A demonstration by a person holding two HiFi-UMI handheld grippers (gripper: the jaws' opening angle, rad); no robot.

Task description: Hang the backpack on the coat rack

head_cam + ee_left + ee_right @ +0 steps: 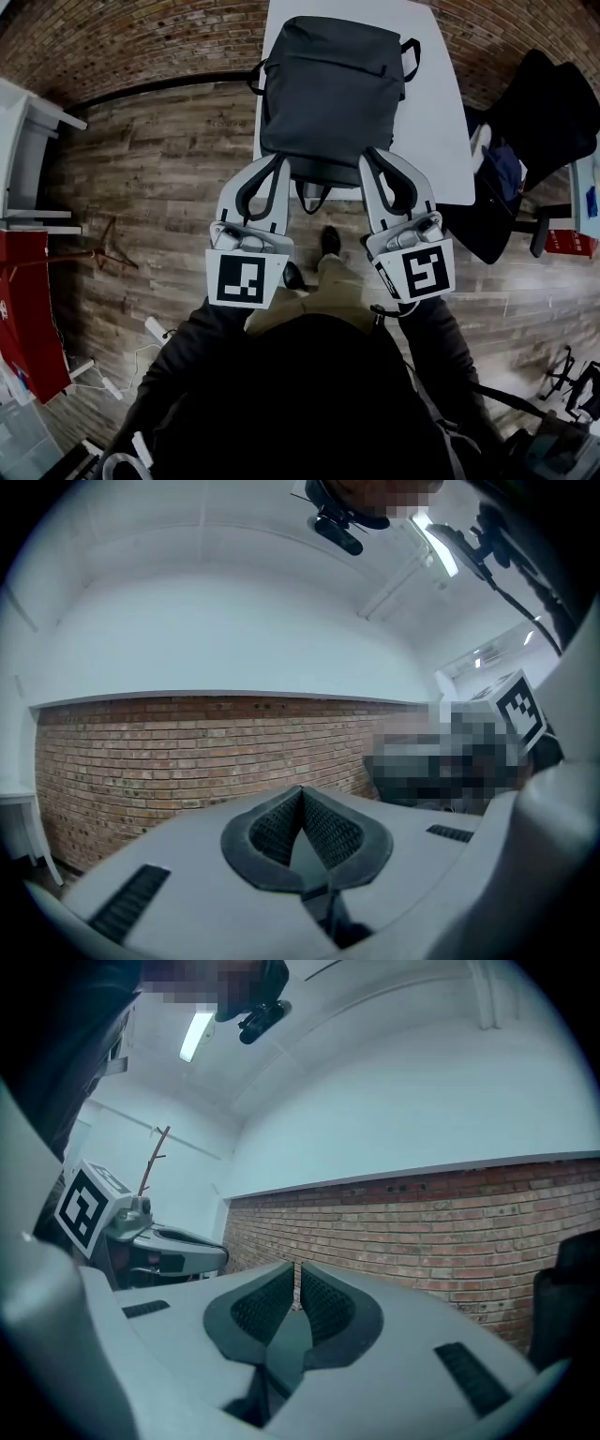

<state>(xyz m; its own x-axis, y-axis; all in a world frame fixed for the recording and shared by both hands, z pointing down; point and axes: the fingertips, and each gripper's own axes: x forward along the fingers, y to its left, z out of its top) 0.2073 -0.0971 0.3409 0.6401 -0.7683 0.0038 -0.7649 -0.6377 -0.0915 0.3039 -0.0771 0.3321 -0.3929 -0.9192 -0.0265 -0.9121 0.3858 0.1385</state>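
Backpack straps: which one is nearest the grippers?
The small loop at the backpack's near edge, between the left gripper and right gripper. The left strap and right strap stick out farther up its sides.

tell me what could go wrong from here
1. The left gripper and right gripper are both shut and empty at the near edge of the backpack. Pushing in like this could shove it along the table rather than grip it.
2. Its loop hangs past the table edge, so a snag might drag it off.
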